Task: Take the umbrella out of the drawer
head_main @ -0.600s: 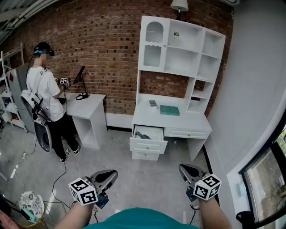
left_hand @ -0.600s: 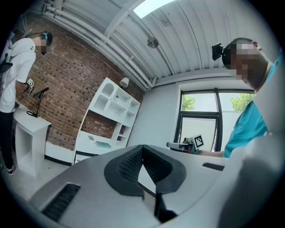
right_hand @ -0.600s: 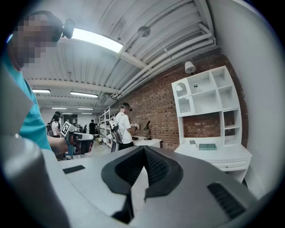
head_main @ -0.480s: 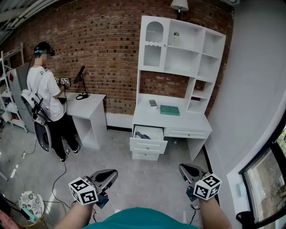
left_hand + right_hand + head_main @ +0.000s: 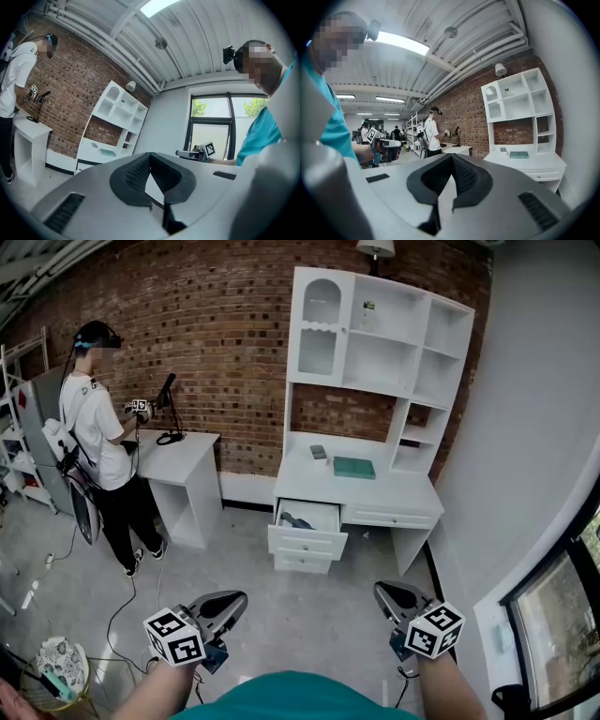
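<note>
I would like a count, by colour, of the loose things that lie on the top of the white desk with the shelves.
Teal: 1 (flat book)
Dark grey: 1 (small flat thing)
Total: 2

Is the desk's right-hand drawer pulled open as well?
No: the right-hand drawer sits flush with the front of the desk, and only the top left drawer is pulled out.
</note>
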{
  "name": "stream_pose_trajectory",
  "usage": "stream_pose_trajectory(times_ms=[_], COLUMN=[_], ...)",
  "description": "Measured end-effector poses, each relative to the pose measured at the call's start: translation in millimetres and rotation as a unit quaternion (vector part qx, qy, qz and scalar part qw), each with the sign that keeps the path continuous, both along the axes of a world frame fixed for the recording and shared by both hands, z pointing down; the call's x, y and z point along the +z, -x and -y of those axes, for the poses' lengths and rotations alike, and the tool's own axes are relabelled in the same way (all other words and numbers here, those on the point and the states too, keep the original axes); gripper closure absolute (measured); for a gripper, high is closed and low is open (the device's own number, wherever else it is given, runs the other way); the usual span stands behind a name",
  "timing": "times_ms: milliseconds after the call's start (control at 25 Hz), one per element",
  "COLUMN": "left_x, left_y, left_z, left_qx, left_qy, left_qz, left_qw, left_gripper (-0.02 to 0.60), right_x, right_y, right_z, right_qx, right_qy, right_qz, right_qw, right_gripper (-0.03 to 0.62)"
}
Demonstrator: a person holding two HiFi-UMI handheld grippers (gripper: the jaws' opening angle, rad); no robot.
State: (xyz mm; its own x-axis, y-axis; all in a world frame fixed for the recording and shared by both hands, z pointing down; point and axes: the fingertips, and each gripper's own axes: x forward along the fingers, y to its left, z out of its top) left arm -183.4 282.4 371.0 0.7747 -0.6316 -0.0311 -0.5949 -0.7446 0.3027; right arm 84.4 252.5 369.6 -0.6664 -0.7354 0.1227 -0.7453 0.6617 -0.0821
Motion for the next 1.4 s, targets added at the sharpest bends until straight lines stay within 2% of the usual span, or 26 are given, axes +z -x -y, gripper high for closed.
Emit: stream_pose_trajectory(times_ms=[200,640,800,1120,1400], left_x=[-4,-4,-2,9,23], left_y=[-25,-105,-125,-116,-91], left_z=[2,-3,-3,25,100], left_qx=[0.008,0.014,0.018,0.009,0.029], left_qy=[-0.012,-0.001,0.003,0.018,0.008], left_qz=[0.002,-0.007,-0.007,-0.009,-0.032], left_qw=[0.9999,0.9999,0.9998,0.9998,0.9990], left_gripper=[0.568,0.568,0.568,0.568,0.568], right_x=[-6,-14,-13,1,6], right_y=[-18,-89,-102,-92,-60], right_z=[-4,-14,-12,20,88], right_qx=[-0.004,-0.009,-0.013,-0.022,-0.013], right_qy=[-0.007,-0.019,-0.015,-0.004,-0.014], right_qz=[-0.005,-0.016,-0.011,-0.010,-0.030], right_qw=[1.000,1.000,1.000,1.000,0.999], right_gripper=[0.572,0.572,0.572,0.572,0.572])
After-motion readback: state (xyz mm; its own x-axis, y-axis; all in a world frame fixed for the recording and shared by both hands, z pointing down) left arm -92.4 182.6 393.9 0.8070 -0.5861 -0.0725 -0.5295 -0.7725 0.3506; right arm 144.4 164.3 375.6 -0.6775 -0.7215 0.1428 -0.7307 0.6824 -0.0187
